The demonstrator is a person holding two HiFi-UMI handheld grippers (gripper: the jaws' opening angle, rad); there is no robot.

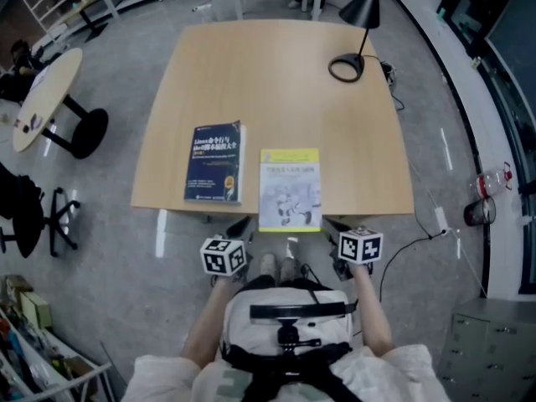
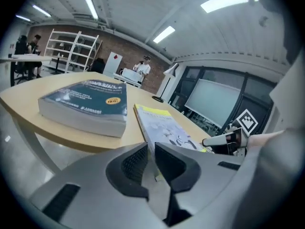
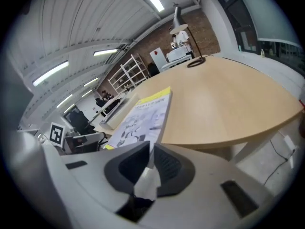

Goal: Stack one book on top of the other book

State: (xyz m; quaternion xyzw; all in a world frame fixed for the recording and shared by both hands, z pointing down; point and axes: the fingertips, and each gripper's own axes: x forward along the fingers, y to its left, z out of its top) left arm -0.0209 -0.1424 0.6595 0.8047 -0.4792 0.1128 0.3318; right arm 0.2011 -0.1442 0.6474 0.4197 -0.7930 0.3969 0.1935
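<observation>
With my left hand-held gripper and right hand-held gripper closed on nothing, I risk bumping the overhanging yellow book just ahead off the counter.

We see a thick dark-blue book lying flat just left of the thin yellow-topped book, which overhangs the tabletop edge.
</observation>
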